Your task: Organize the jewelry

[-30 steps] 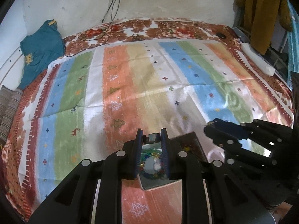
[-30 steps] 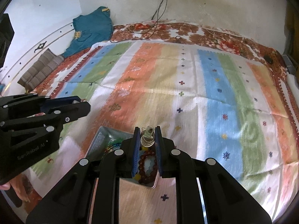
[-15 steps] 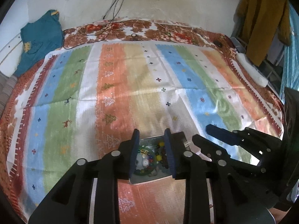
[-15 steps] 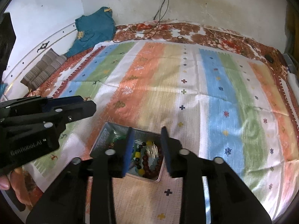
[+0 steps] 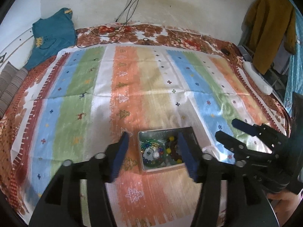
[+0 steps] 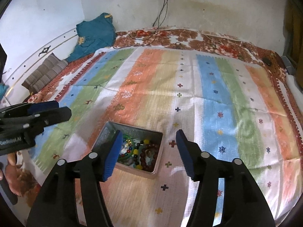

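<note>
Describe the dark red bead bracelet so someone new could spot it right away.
On the striped cloth sits one metal tin. The bracelet is coiled in its right half. It is the only ring of uniform dark red-brown beads; its neighbours are multicoloured.

Silver tin [image 5: 159, 131] of multicoloured beads [image 6: 146, 155], pastel-striped cloth [image 5: 151, 79], teal garment [image 5: 52, 37]

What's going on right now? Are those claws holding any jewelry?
Left gripper open, empty. Right gripper open, empty. Rectangular silver metal tin on the striped cloth, colourful bead bracelets inside. Nothing in the way.
</note>
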`<state>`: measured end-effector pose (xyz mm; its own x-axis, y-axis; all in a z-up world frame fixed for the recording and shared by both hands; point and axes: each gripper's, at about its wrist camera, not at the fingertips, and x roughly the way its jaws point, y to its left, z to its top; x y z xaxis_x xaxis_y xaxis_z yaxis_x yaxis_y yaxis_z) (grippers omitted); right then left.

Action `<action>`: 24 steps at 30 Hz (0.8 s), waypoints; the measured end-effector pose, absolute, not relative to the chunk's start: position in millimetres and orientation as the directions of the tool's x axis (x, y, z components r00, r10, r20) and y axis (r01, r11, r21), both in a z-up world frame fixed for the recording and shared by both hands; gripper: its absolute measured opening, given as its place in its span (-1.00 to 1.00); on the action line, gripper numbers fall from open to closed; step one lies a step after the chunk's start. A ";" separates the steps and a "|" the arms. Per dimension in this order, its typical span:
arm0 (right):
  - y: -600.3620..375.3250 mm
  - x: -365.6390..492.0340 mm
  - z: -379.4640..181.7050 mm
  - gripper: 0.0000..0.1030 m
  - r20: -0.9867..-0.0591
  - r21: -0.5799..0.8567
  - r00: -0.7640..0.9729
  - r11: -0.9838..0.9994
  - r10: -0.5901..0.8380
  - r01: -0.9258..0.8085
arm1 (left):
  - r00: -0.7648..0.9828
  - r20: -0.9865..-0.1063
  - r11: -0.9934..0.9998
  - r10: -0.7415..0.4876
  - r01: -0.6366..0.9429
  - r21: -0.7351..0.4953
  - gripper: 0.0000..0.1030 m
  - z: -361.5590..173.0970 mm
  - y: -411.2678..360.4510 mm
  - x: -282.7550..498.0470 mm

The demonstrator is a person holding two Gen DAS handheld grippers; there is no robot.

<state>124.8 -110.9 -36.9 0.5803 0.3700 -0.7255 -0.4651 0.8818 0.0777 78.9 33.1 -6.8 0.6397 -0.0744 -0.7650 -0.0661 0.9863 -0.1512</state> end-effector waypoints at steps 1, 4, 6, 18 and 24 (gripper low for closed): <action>-111.5 123.0 -35.2 0.24 -0.721 0.077 0.583 0.880 0.374 -0.468 | 0.641 -0.765 0.988 -0.068 -0.063 -0.141 0.17 -6.5 32.0 77.1; -113.6 113.8 -29.6 0.35 -0.706 0.082 0.588 0.870 0.395 -0.486 | 0.651 -0.758 0.993 -0.041 -0.057 -0.103 0.28 -4.5 27.0 66.4; -115.3 109.5 -27.6 0.38 -0.699 0.081 0.592 0.867 0.400 -0.491 | 0.659 -0.751 0.994 -0.043 -0.050 -0.101 0.36 -1.9 25.2 59.2; -128.8 81.5 -17.6 0.67 -0.663 0.063 0.621 0.858 0.418 -0.510 | 0.689 -0.722 0.995 -0.068 -0.003 -0.096 0.86 2.2 17.7 35.4; -133.7 70.2 -15.4 0.73 -0.643 0.061 0.636 0.856 0.427 -0.513 | 0.705 -0.709 0.999 -0.032 -0.008 -0.054 0.89 2.5 9.2 25.5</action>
